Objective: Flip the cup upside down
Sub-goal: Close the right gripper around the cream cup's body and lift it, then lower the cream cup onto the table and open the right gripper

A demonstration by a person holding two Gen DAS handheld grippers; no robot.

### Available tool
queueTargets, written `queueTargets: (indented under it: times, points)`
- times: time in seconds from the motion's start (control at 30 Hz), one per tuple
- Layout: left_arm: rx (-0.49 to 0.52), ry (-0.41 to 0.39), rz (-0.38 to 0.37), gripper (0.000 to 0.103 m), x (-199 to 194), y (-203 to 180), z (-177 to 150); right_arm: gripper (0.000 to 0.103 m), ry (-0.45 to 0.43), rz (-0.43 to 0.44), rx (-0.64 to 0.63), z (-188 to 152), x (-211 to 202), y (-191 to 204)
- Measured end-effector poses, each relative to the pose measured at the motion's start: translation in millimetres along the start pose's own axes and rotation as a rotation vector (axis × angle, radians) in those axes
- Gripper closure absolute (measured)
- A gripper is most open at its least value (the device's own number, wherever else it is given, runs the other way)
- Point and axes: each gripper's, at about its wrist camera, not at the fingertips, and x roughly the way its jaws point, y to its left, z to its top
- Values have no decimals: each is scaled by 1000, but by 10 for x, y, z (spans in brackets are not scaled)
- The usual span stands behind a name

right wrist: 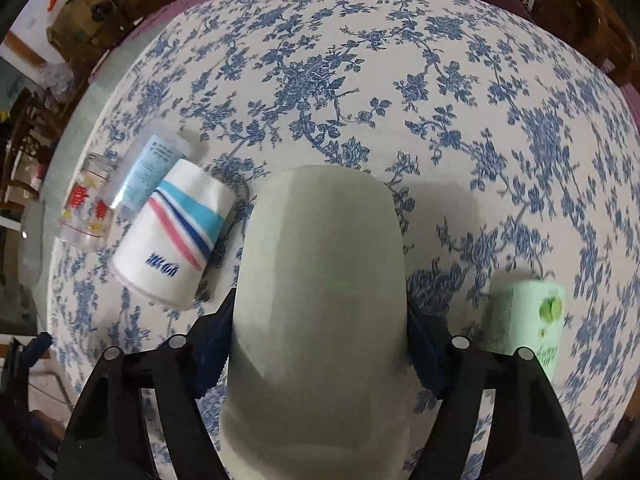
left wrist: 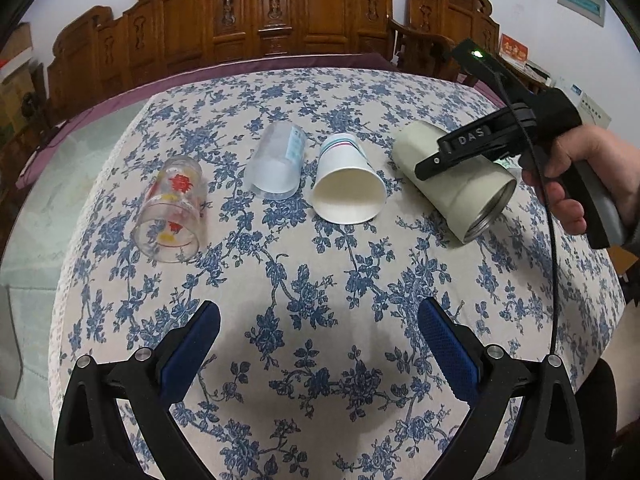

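Note:
Several cups lie on their sides in a row on the floral tablecloth (left wrist: 320, 280): a clear glass with red print (left wrist: 172, 210), a frosted plastic cup (left wrist: 276, 164), a white paper cup (left wrist: 348, 184) and a cream metal-rimmed cup (left wrist: 456, 176). My right gripper (right wrist: 320, 344) is shut on the cream cup (right wrist: 320, 300), its blue pads pressing both sides; in the left wrist view it (left wrist: 472, 148) is over that cup. My left gripper (left wrist: 320, 344) is open and empty, nearer the table's front edge, apart from the cups.
A pale green box (right wrist: 528, 320) stands right of the cream cup. The paper cup (right wrist: 176, 240), the frosted cup (right wrist: 152, 168) and the glass (right wrist: 88, 204) lie to its left. Carved wooden chairs (left wrist: 280, 12) line the far side of the table.

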Motion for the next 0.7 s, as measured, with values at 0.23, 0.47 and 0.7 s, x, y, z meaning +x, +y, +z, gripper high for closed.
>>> queueTargets:
  times: [0.23, 0.47, 0.7]
  points:
    - [-7, -16, 12, 8, -187, -14, -60, 25, -50, 31, -27, -472, -331, 84]
    - [-16, -40, 21, 8, -429, -47, -172, 25, -46, 66, -34, -1079, -381, 317]
    - [-10, -42, 30, 8, -574, -103, -293, 25, -28, 71, -36, -1448, -233, 495]
